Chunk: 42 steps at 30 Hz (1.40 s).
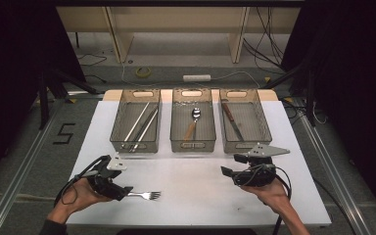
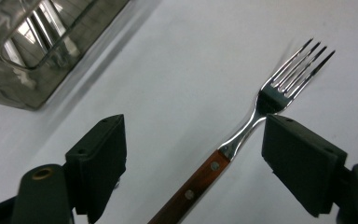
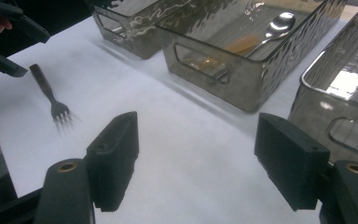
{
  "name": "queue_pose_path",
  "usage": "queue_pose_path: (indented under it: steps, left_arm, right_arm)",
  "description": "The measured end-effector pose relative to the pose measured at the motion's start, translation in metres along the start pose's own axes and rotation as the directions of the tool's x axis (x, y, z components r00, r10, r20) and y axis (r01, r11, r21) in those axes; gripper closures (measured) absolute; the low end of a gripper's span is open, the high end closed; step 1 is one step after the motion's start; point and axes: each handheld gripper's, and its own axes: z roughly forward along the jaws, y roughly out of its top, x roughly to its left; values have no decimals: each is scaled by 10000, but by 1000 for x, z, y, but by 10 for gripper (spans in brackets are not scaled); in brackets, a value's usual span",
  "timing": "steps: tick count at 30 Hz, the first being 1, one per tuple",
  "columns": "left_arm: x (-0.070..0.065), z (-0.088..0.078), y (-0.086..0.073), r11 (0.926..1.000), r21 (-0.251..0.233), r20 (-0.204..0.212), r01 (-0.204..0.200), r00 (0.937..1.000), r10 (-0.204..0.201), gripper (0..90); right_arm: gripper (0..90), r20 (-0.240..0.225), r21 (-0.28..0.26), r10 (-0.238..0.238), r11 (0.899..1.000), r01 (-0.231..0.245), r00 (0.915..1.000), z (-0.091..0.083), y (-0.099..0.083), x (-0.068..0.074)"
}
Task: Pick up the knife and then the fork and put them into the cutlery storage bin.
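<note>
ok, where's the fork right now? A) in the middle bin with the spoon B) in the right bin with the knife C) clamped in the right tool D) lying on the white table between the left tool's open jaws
D: the fork lies flat on the white table, its wooden handle between the open jaws of the left tool, neither pad touching it.

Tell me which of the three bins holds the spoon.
The middle bin: the spoon lies in it, bowl toward the far end. The left bin holds chopsticks; the right bin holds a knife.
</note>
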Motion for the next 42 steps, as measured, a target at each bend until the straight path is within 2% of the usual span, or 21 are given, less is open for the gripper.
queue_pose_path:
  steps: [4,8,13,14,18,21,27,29,31,38,39,42]
  left_arm:
    - [2,4,-3,9976,656,193,-209,9996,196,247]
    - [4,5,-6,9919,1151,239,-539,9984,515,298]
    - [4,12,-8,9756,1905,430,-1096,9937,1032,363]
    - [4,14,-9,9739,1974,494,-1120,9933,1042,377]
    - [6,19,-11,9589,2465,684,-1407,9895,1276,416]
    - [7,23,-13,9517,2682,714,-1493,9883,1349,442]
    - [8,27,-17,9541,2607,845,-1473,9880,1295,493]
    - [9,27,-17,9492,2720,903,-1583,9862,1386,514]
    - [9,28,-18,9499,2737,895,-1510,9873,1312,525]
    - [11,29,-16,9414,2951,1090,-1634,9846,1367,569]
    - [11,30,-16,9441,2916,1130,-1536,9856,1255,577]
    - [11,30,-15,9422,2979,1264,-1534,9847,1204,598]
  right_arm:
    - [315,-70,-3,-1,10000,1,10000,-2,-6,4]
    - [315,-105,14,11,10000,-11,9999,-4,-9,7]
    - [315,-117,61,39,10000,-38,9999,-5,-12,9]
    - [316,-131,33,45,10000,-45,9999,-5,-12,9]
    - [316,-131,70,62,10000,-61,9999,-6,-13,9]
    - [316,-158,89,51,9999,-50,9999,-6,-14,9]
    - [316,-231,169,-29,9999,33,9997,-5,-14,11]
    - [317,-225,194,-49,9998,54,9997,-4,-14,11]
    - [316,-239,223,-35,9997,41,9997,-4,-14,11]
    - [317,-248,244,-6,9997,12,9997,-3,-14,10]
    - [317,-248,236,-10,9997,16,9997,-3,-14,10]
    - [319,-248,239,-13,9997,18,9997,-3,-14,10]
